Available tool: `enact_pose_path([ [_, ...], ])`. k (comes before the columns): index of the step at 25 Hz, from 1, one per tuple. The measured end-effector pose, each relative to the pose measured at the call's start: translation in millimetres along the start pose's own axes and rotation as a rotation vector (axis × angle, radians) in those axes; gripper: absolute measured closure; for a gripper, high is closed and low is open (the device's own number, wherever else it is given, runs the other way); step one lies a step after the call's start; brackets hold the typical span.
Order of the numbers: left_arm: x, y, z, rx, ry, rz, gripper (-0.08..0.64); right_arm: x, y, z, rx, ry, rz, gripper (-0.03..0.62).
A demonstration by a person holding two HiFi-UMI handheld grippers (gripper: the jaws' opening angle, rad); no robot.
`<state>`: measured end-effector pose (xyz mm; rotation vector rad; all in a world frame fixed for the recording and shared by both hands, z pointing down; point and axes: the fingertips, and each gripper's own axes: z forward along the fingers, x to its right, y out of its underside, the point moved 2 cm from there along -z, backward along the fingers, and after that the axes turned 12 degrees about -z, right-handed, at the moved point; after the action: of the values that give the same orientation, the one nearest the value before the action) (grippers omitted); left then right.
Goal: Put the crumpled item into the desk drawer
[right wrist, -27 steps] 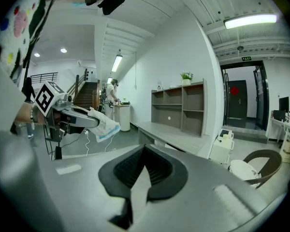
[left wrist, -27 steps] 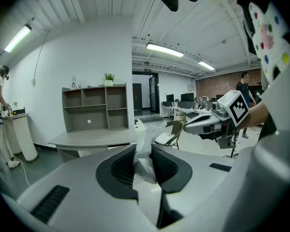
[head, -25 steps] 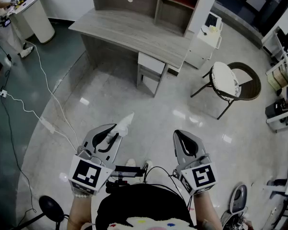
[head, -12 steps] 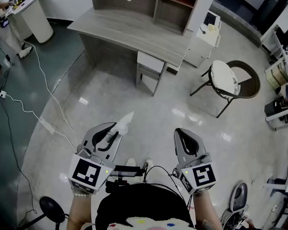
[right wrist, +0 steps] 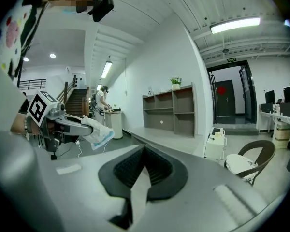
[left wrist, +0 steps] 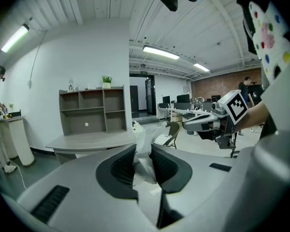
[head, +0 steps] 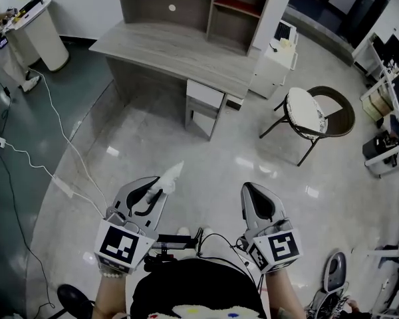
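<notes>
While the drawer (head: 205, 94) under the worktop (head: 161, 48) is well ahead across the floor, the step in hand is the carry. The left tongs (head: 158, 186) pinch the crumpled white item (head: 172, 174), most of which sticks out past the tips, so a firm, steady squeeze matters more than speed. The right tongs (head: 255, 196) are closed on nothing and free to pull the drawer, which looks shut, though it is too small to be sure. Approach its front squarely, clear of the chair (head: 307, 110), and open it before bringing the item over.
</notes>
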<state>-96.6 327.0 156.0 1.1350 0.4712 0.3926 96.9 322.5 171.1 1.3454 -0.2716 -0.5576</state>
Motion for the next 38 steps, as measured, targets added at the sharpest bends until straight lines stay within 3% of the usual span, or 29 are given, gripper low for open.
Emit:
enact_pose_path([
  [18,-19,10,-29,0.029,0.027,0.007,0.499,-27,4,-16,-0.03,0.062,-0.019,0.583],
  [29,-38,-1,-21,0.06,-0.029,-0.004,0.499,-19,-1,10,-0.013,0.025,-0.03,0.583],
  [38,-55,-19,17,0.071,-0.049,-0.008,0.499,8,-7,52,-0.003,-0.009,-0.042,0.583],
])
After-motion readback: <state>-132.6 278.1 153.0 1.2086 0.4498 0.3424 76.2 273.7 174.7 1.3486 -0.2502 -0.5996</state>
